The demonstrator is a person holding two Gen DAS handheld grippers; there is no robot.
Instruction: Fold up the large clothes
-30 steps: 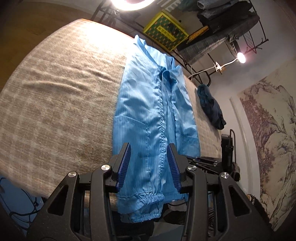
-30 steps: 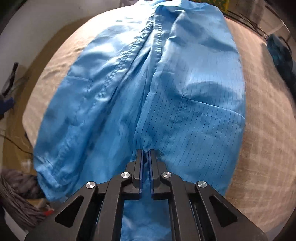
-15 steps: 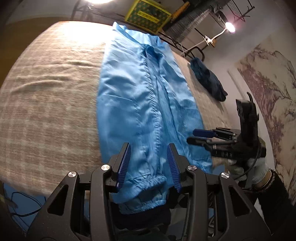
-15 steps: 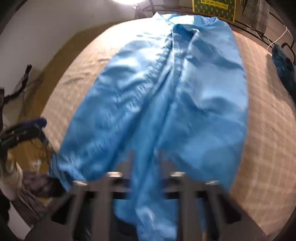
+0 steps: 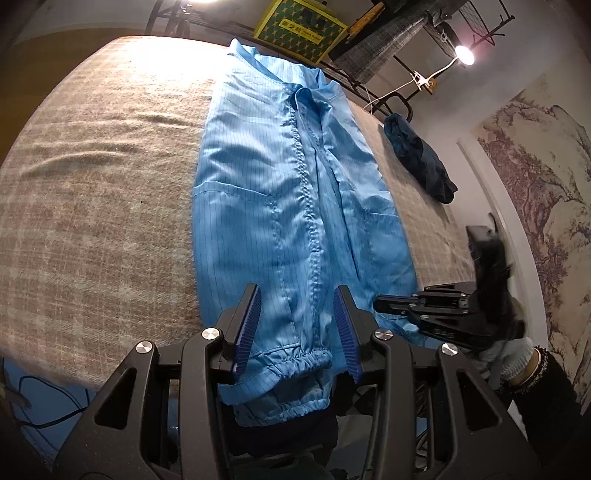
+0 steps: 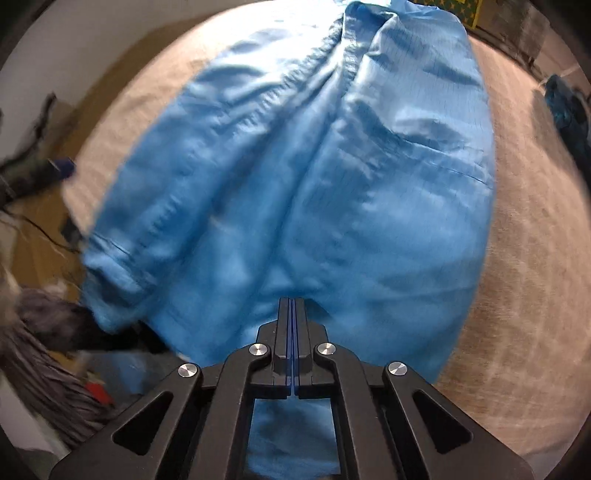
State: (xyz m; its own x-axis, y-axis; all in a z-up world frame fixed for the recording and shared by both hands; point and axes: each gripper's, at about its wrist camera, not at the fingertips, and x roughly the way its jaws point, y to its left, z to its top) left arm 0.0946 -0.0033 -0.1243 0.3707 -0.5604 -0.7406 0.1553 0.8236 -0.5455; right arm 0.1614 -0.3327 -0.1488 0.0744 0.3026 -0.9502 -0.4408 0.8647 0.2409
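A long light-blue garment (image 5: 295, 206) lies stretched along the beige plaid table cover (image 5: 92, 184), collar at the far end, elastic cuffs hanging over the near edge. My left gripper (image 5: 297, 325) hovers open just above the cuff end, with cloth below its blue pads and no pad pressing on it. My right gripper (image 6: 291, 306) is shut, pointing steeply down at the garment (image 6: 314, 184) near its lower hem. The left wrist view shows the right gripper (image 5: 378, 305) at the garment's right edge, held by a gloved hand (image 5: 509, 354). Whether cloth is pinched in it I cannot tell.
A dark blue bundle of cloth (image 5: 417, 162) lies on the right part of the table. Behind the far edge stand a yellow-green box (image 5: 299, 29), a rack with hanging clothes and a clip lamp (image 5: 463, 55). A grey mop-like bundle (image 6: 37, 332) sits below the near-left corner.
The right gripper's jaws opened and are shut again, and it has shifted along the hem into the left wrist view. The left gripper rolled and slid a little; its jaws kept their gap.
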